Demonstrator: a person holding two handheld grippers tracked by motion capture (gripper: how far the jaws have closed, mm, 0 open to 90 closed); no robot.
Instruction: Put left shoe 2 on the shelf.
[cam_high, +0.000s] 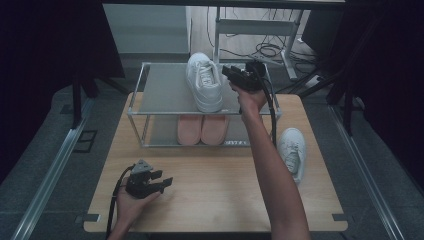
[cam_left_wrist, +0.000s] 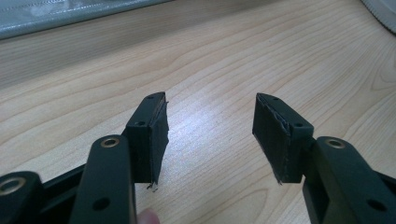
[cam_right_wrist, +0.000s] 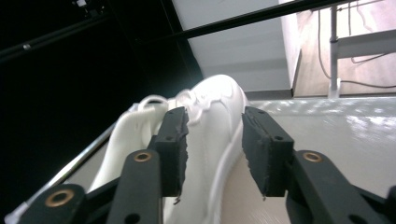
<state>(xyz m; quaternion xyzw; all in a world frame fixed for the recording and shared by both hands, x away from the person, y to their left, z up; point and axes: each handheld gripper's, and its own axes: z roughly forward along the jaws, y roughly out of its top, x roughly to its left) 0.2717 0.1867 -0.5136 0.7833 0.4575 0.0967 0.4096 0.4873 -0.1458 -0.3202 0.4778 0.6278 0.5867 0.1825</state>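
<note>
Desk (cam_high: 215, 190), wooden, with a two-tier rack (cam_high: 160, 90) at the far edge. On the rack's top shelf, one white shoe (cam_high: 204, 81), toe toward the near side. Below it on the lower shelf, a pink pair (cam_high: 202, 129). At the desk's right edge, a second white shoe (cam_high: 292, 150), lying apart from the rack.

Step in hand, by the look of it: placing the white pair on the top shelf, first shoe just set down. Right tool (cam_high: 235, 75) just right of that shoe, level with its far half. In the right gripper view, the shoe (cam_right_wrist: 210, 121) seen past and between the jaws, which stand partly apart with no pad pressing on it; nothing gripped. Whether the sole edge brushes a jaw, hard to tell.

Left tool (cam_high: 161, 182) resting low at the near left of the desk, jaws wide and empty over bare wood, well apart from both shoes.

Next move, likely: pull the right tool clear without nudging the shelved shoe, then cross to the right edge, straddle the second shoe and close on it.
</note>
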